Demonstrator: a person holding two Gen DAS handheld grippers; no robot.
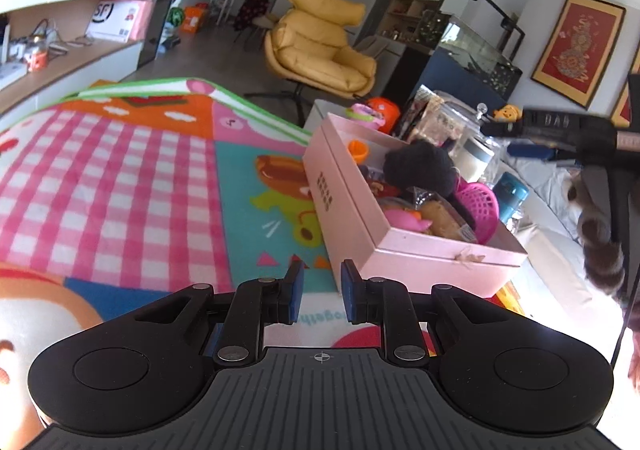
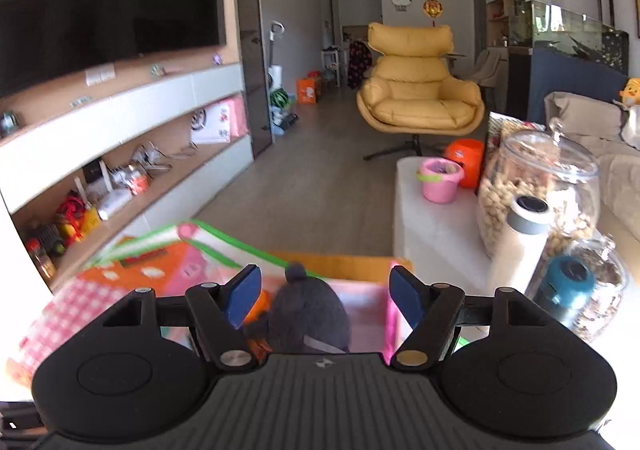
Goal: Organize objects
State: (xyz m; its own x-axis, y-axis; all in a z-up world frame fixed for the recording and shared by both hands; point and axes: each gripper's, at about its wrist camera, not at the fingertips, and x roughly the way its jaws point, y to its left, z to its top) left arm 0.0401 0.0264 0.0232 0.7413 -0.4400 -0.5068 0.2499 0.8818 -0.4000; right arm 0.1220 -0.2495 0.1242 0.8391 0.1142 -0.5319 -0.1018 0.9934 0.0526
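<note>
You are holding the left gripper (image 1: 320, 282) low over the play mat (image 1: 132, 178), just beside the near long wall of the pink box (image 1: 352, 210); its blue pads are standing as near together as they go, with a narrow gap between them and nothing in it. You are holding the right gripper (image 2: 325, 292) above the same pink box (image 2: 372, 302), jaws standing about half open, gripping nothing. The dark grey plush toy (image 2: 308, 314) is showing between the fingers in the right wrist view, though the pads are not touching it; in the left wrist view it is lying inside the box. Lying in the box with the plush toy (image 1: 420, 166): an orange cup (image 1: 357, 149) at the far end, a pink basket (image 1: 478, 206) against the far long wall, a pink toy (image 1: 404, 219) and a wrapped brown item (image 1: 440, 220) at the near end. Beyond the box, on a white low table (image 2: 416, 226), are standing a pink bucket (image 2: 439, 180), a glass jar (image 2: 536, 186) of pale nuts, a white bottle (image 2: 520, 246) and a blue-capped bottle (image 2: 568, 286). Well behind the box, a yellow armchair (image 2: 416, 90) is standing on the floor.
</note>
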